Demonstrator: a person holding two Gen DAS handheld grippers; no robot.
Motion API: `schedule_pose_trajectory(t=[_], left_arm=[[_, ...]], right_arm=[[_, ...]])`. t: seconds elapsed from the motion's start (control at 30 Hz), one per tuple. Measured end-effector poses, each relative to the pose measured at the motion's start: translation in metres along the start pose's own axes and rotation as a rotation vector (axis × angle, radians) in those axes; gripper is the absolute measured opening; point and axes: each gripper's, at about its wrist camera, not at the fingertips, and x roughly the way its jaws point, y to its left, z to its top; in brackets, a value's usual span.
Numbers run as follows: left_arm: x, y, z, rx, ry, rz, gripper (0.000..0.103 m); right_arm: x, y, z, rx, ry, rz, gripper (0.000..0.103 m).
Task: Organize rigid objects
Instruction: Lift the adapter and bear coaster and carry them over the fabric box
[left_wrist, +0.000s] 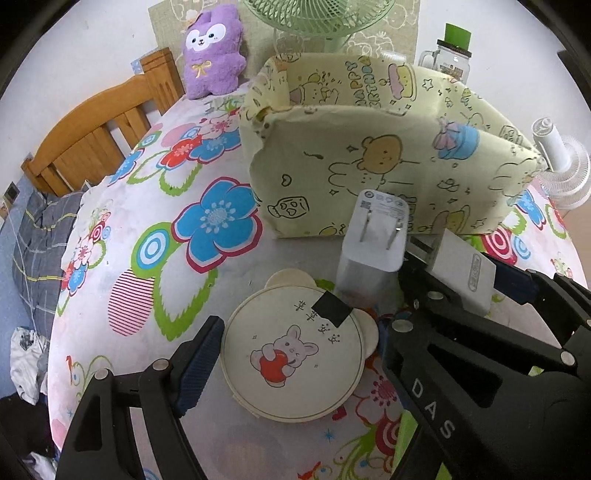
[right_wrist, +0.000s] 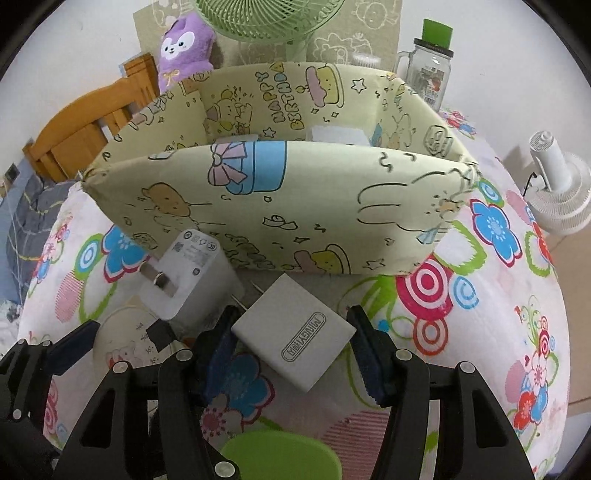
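My right gripper (right_wrist: 291, 345) is shut on a flat white charger (right_wrist: 295, 338) lying on the flowered cloth; both blue pads press its sides. It also shows in the left wrist view as the white charger (left_wrist: 463, 273). My left gripper (left_wrist: 295, 341) stands open around a round cream box with a bunny picture (left_wrist: 291, 354), and a narrow gap shows at the left pad. A bigger white plug adapter (left_wrist: 373, 240) with two prongs stands between the round box and the yellow cartoon-print storage bin (right_wrist: 277, 206). Inside the bin lie white items (right_wrist: 336, 134).
Behind the bin stand a green fan (left_wrist: 317, 18), a purple plush (left_wrist: 212, 51) and a glass jar with a green cap (left_wrist: 450, 55). A small white fan (right_wrist: 557, 184) sits at the right. A wooden frame (left_wrist: 92, 129) is at the left. A green lid (right_wrist: 280, 458) lies nearest.
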Motion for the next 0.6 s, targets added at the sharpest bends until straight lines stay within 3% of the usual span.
schedule_pose_trajectory(t=[0.6], left_arm=[[-0.048, -0.009, 0.004, 0.014, -0.061, -0.003, 0.084]], right_arm=[[-0.053, -0.009, 0.002, 0.021, -0.053, -0.016, 0.062]])
